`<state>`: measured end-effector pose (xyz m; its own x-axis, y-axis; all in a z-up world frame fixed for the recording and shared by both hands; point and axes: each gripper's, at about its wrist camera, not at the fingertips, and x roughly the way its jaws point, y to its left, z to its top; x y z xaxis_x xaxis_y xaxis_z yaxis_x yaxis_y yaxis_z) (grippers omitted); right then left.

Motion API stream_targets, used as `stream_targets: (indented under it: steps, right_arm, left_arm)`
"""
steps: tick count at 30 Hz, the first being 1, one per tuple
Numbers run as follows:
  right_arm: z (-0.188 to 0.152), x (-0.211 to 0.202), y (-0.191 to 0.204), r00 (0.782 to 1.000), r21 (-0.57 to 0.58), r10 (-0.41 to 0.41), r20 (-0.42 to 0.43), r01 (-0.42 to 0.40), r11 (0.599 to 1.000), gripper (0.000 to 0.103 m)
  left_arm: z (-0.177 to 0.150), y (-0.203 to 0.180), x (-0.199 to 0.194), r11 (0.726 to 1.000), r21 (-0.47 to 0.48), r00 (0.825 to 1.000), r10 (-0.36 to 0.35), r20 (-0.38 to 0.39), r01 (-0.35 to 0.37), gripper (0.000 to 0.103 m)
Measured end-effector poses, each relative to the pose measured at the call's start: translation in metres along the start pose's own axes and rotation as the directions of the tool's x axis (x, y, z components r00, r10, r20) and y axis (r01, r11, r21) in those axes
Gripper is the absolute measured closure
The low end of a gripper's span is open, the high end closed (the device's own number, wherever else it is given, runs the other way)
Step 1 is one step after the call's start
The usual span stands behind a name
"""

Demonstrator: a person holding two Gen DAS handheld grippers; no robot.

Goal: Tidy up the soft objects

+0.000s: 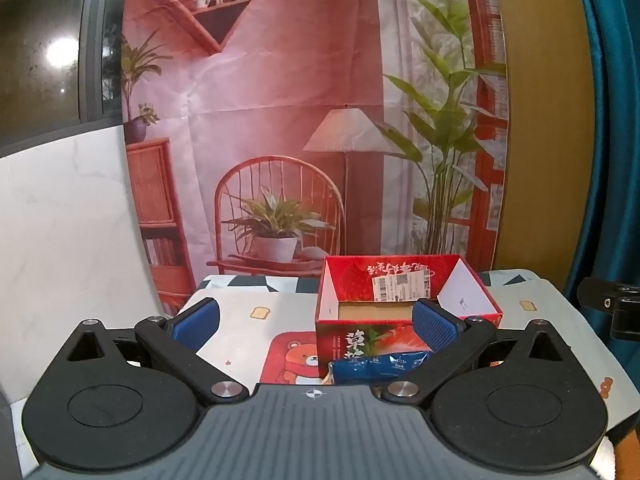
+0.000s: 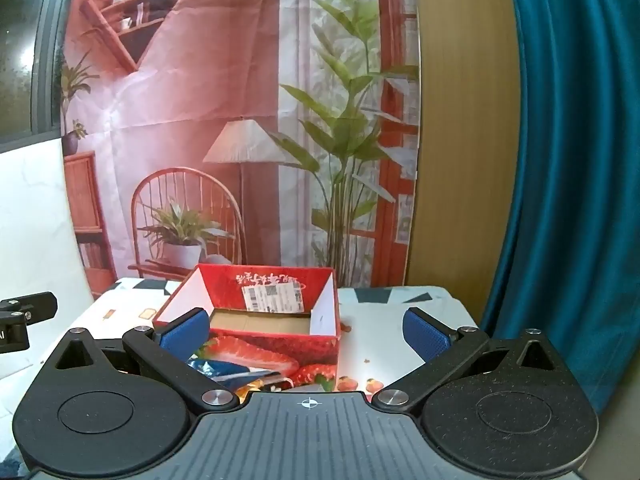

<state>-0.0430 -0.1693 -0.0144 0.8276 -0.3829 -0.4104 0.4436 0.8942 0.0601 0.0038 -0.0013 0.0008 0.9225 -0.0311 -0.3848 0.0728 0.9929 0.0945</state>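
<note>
An open red strawberry-print cardboard box (image 1: 404, 312) stands on the patterned tablecloth (image 1: 248, 312), its brown floor bare. In the right wrist view the same box (image 2: 256, 320) sits left of centre. A blue soft packet (image 1: 380, 366) lies against the box's near side, partly hidden by my gripper body; the packet (image 2: 224, 370) shows again low in the right wrist view, with some colourful wrapping beside it. My left gripper (image 1: 316, 322) is open, with nothing between its blue pads, and hovers before the box. My right gripper (image 2: 306, 332) is open too, holding nothing.
A printed backdrop (image 1: 304, 120) of a chair, lamp and plants hangs behind the table. A teal curtain (image 2: 568, 184) falls at the right, a white marble wall (image 1: 60, 220) at the left. The other gripper's black edge (image 1: 608, 308) shows at the right.
</note>
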Motion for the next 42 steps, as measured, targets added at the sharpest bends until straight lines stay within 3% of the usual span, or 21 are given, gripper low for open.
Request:
stream_targets:
  steps: [42]
  right_arm:
    - [0.006,0.000,-0.002,1.000,-0.003,-0.005,0.002,0.005,1.000,0.000]
  left_arm:
    - [-0.011,0.001,0.003,1.000,-0.020,1.000,-0.020,0.005,0.020,0.000]
